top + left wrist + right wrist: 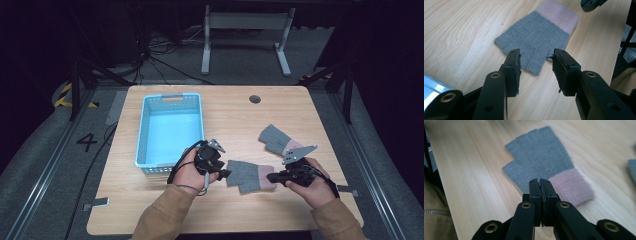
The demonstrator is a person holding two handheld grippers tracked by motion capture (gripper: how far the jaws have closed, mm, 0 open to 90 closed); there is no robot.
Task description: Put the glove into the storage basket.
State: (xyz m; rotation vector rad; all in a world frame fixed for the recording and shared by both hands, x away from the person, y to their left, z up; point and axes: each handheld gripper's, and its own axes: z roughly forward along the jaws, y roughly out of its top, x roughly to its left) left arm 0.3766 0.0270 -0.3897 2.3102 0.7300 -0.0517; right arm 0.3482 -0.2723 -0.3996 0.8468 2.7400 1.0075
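At lower centre of the high view, a grey fingerless glove [249, 175] with a pink cuff lies flat on the wooden table [235, 115] between the two grippers. The left gripper [536, 65] hovers with jaws spread wide over the glove's finger end; the right gripper [540, 187] is pressed closed with nothing visibly caught, just above the cuff. A second glove [276, 140] rests right of centre, the blue basket [145, 125] to the left. A shallow pinch could snag only the top knit layer, letting the glove slip or bunch.
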